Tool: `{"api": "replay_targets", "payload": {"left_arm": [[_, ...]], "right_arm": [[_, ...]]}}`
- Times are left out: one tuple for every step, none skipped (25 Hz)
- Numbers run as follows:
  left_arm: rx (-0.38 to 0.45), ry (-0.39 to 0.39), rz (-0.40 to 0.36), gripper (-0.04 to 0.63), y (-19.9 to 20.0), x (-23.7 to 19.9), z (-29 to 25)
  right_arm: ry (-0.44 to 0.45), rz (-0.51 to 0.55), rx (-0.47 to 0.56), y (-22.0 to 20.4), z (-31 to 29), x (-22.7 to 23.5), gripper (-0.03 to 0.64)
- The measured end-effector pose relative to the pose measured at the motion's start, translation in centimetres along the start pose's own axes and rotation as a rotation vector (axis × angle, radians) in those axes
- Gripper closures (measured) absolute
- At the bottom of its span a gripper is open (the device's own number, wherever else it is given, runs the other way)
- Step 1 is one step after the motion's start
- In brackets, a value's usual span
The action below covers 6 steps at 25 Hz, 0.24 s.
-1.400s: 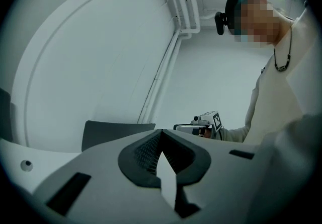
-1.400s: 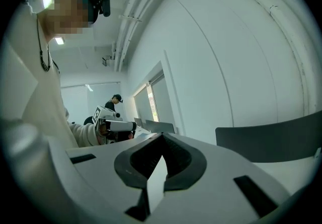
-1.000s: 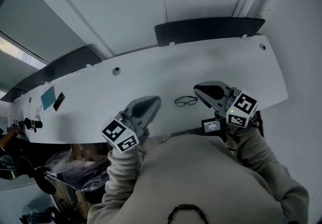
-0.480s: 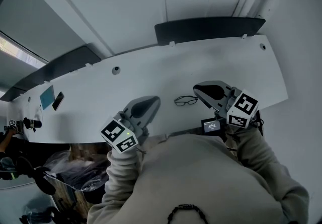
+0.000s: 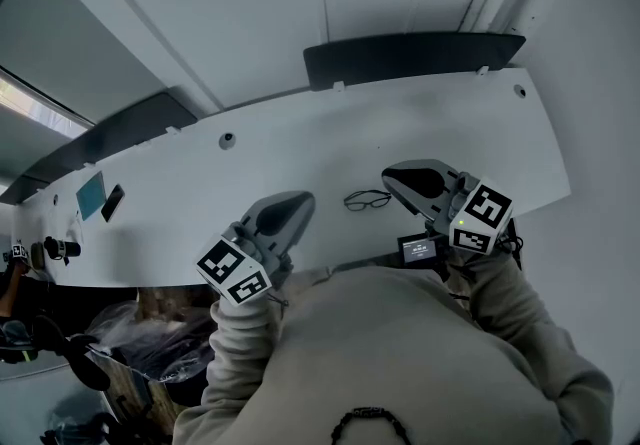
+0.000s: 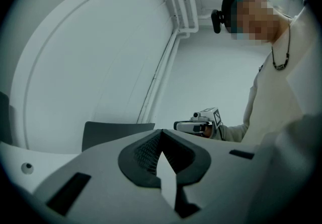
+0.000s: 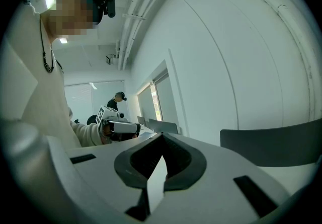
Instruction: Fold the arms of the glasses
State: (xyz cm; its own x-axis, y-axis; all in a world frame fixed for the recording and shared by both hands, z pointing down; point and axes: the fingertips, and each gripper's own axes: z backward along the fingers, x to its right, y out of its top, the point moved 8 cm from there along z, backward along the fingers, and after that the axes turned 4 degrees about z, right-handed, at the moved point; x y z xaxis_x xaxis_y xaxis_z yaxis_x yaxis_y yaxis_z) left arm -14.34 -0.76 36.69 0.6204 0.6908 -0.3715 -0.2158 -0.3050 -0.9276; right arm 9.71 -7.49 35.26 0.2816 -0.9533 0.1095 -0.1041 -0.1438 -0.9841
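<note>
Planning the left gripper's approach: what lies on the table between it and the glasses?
Nothing. In the head view, only bare white table shows between the left gripper and the glasses.

Dark thin-rimmed glasses (image 5: 368, 199) lying flat on the white table (image 5: 300, 138) – untouched, in the gap between the two grippers.

The pair rests lens-frame upright and side-on in the head view, its two rounded lenses side by side, just below and to the left of the right gripper (image 5: 388, 176) tip and further off to the right of the left gripper (image 5: 308, 197) tip – closer to the right one, clear of both. It is too small in the view to tell whether the arms are folded in or spread.
</note>
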Motion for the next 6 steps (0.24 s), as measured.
{"api": "replay_targets", "payload": {"left_arm": [[-0.001, 0.0, 0.0, 0.591, 0.0, -0.02, -0.04], [-0.003, -0.001, 0.001, 0.591, -0.03, -0.04, -0.11], [-0.007, -0.002, 0.002, 0.591, -0.1, -0.05, -0.19], [-0.012, -0.003, 0.003, 0.591, -0.18, -0.06, -0.27], [-0.018, -0.004, 0.003, 0.591, -0.26, -0.08, -0.36], [-0.023, -0.005, 0.003, 0.591, -0.35, -0.11, -0.44]], "right_arm": [[-0.001, 0.002, -0.002, -0.01, 0.01, 0.06, 0.597], [-0.002, 0.005, -0.006, -0.03, 0.07, 0.14, 0.597], [-0.005, 0.007, -0.01, -0.06, 0.16, 0.26, 0.597], [-0.009, 0.009, -0.014, -0.08, 0.26, 0.43, 0.597], [-0.013, 0.011, -0.018, -0.07, 0.36, 0.62, 0.597], [-0.017, 0.012, -0.022, -0.06, 0.45, 0.83, 0.597]]}}
